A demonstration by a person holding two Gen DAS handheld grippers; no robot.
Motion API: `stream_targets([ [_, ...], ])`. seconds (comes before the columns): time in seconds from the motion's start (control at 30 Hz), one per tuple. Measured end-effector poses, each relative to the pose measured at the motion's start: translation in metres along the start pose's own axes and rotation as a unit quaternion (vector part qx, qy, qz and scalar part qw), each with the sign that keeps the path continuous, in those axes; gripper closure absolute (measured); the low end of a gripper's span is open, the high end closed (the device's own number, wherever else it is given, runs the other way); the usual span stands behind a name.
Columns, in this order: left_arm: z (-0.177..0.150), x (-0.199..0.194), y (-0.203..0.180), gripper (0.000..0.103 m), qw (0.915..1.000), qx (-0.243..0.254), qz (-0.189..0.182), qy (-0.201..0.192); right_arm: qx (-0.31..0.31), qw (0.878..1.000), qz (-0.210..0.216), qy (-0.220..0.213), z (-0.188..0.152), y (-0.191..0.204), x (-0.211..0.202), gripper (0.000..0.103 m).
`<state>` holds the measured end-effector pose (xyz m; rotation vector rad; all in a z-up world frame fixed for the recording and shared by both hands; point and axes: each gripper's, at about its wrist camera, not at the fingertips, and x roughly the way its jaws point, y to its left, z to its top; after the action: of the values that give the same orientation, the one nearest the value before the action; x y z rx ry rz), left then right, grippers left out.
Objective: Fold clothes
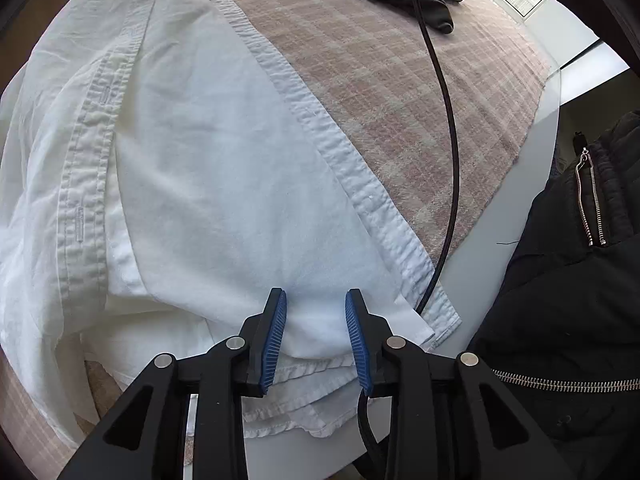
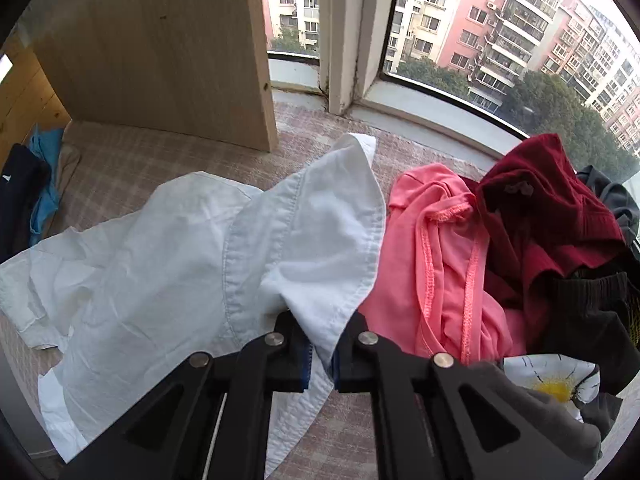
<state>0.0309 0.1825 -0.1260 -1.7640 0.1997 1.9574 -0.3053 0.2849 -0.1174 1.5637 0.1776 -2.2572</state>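
A white shirt [image 1: 192, 168] lies spread over a pink checked cloth [image 1: 380, 92] on a table by a window [image 2: 500, 36]. The person works w/ two hand-held grippers.

Left gripper [image 1: 316, 336]: jaws partly open, blue pads [image 1: 274, 344] straddling the shirt's near corner where several hemmed layers stack at the table edge. Fabric sits between the pads, but they don't look pressed on it, so nothing is held yet. A black cable [image 1: 444, 120] runs across the cloth just right of the shirt hem and dips under the corner near the right pad.

Right gripper [image 2: 320, 340]: jaws nearly closed, pinching a white fold at the shirt's far end, prob. collar or shoulder area. The fabric rises up out of the jaws in a peak, so that end is lifted off the cloth. Rest of the shirt trails down to the left.

Beside the lifted end, to the right: a pile w/ a pink top [image 2: 436, 256], a dark red garment [image 2: 548, 208] and black items.

Judgement on doing this step well: the left jaws should close on all stacked layers at the corner, not just the top one, and avoid catching the cable. Then both ends want even tension, so the shirt goes flat before any fold. Keep the raised end clear of the pink top, which it nearly touches.
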Motion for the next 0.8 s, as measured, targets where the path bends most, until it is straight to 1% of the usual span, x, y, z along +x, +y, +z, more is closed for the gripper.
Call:
stream_targets([
  [0.07,-0.004,-0.003,0.003,0.074,0.9999,-0.012,-0.007,0.0,0.007,1.0,-0.004,0.005,-0.013,-0.014,-0.003,0.08],
  [0.1,-0.007,-0.007,0.005,0.074,0.9998,-0.019,-0.009,-0.004,0.011,1.0,-0.006,0.008,-0.02,-0.02,-0.005,0.076],
  [0.13,-0.014,-0.015,0.009,0.074,0.9995,-0.029,-0.008,-0.013,0.014,1.0,-0.008,0.011,-0.027,-0.027,-0.006,0.069],
  [0.17,-0.022,-0.025,0.013,0.074,0.9988,-0.042,-0.006,-0.024,0.018,1.0,-0.011,0.014,-0.033,-0.034,-0.008,0.065],
  [0.23,-0.042,-0.047,0.025,0.074,0.9953,-0.082,0.005,-0.05,0.025,0.999,-0.015,0.019,-0.047,-0.047,-0.011,0.064],
  [0.33,-0.076,-0.075,0.051,0.074,0.9865,-0.14,0.03,-0.08,0.005,1.0,0.015,0.014,-0.08,-0.033,-0.018,0.064],
  [0.37,-0.086,-0.081,0.058,0.074,0.9833,-0.156,0.038,-0.084,-0.001,1.0,0.025,0.012,-0.091,-0.028,-0.02,0.064],
  [0.43,-0.098,-0.085,0.072,0.074,0.9782,-0.18,0.061,-0.083,-0.023,0.998,0.051,0.015,-0.112,-0.005,-0.022,0.064],
  [0.5,-0.097,-0.08,0.074,0.074,0.9771,-0.178,0.089,-0.075,-0.047,0.994,0.093,0.035,-0.138,0.025,-0.022,0.064],
  [0.6,-0.093,-0.072,0.078,0.074,0.9818,-0.145,0.102,-0.067,-0.098,0.979,0.159,0.086,-0.181,0.078,-0.022,0.064],
  [0.67,-0.089,-0.067,0.08,0.074,0.9843,-0.124,0.11,-0.062,-0.141,0.965,0.182,0.123,-0.212,0.112,-0.021,0.064],
  [0.73,-0.086,-0.062,0.083,0.073,0.9861,-0.101,0.119,-0.056,-0.166,0.958,0.187,0.142,-0.241,0.136,-0.023,0.064],
  [0.8,-0.083,-0.056,0.085,0.072,0.9874,-0.079,0.127,-0.05,-0.174,0.95,0.196,0.167,-0.266,0.152,-0.022,0.064],
])
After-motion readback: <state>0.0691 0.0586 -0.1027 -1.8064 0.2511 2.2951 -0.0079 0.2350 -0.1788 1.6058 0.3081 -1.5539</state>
